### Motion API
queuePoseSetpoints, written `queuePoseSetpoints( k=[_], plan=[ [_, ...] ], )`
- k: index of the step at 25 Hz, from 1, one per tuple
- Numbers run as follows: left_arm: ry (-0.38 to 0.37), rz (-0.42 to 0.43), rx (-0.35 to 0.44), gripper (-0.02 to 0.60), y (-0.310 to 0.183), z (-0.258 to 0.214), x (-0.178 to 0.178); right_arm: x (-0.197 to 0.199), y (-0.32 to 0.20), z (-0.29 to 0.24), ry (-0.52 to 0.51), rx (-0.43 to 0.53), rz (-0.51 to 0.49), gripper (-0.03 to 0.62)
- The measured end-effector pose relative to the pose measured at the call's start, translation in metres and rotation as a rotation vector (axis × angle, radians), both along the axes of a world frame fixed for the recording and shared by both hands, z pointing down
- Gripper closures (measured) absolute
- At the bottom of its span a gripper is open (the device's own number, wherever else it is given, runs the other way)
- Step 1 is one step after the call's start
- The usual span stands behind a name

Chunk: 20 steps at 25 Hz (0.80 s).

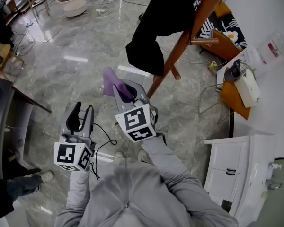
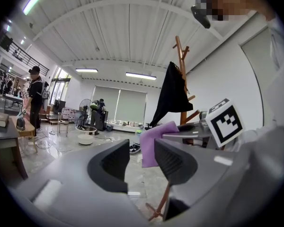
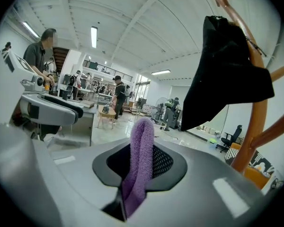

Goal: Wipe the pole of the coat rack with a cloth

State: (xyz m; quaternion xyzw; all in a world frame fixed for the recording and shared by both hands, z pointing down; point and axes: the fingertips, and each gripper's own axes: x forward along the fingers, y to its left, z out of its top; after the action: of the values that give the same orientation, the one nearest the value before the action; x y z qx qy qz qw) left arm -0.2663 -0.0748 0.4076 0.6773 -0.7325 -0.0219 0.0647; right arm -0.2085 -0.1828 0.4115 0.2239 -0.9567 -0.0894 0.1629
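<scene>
A wooden coat rack pole leans across the upper head view with a black coat hanging on it. My right gripper is shut on a purple cloth, just left of the pole's lower part and apart from it. In the right gripper view the cloth stands pinched between the jaws, with the pole and coat at the right. My left gripper hangs lower left, open and empty. The left gripper view shows the cloth and the pole ahead.
A white cabinet stands at the lower right, near a white wall. An orange stool with a power strip sits to the right of the rack. A dark table edge is at the left. People stand far off in the hall.
</scene>
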Motion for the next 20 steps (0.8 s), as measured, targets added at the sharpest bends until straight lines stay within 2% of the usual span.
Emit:
queuePoseSetpoints(
  k=[8,14,20],
  plan=[
    [0.000,0.024,-0.002,0.413,-0.001,-0.001,0.012,0.027,0.008,0.017,0.012,-0.036,0.029,0.540],
    [-0.004,0.082,0.003,0.413,-0.014,-0.002,0.030,0.083,-0.009,0.016,-0.009,-0.056,0.156,0.540],
    [-0.005,0.158,0.000,0.413,-0.034,-0.001,0.058,0.142,-0.024,0.008,-0.011,-0.020,0.276,0.540]
  ],
)
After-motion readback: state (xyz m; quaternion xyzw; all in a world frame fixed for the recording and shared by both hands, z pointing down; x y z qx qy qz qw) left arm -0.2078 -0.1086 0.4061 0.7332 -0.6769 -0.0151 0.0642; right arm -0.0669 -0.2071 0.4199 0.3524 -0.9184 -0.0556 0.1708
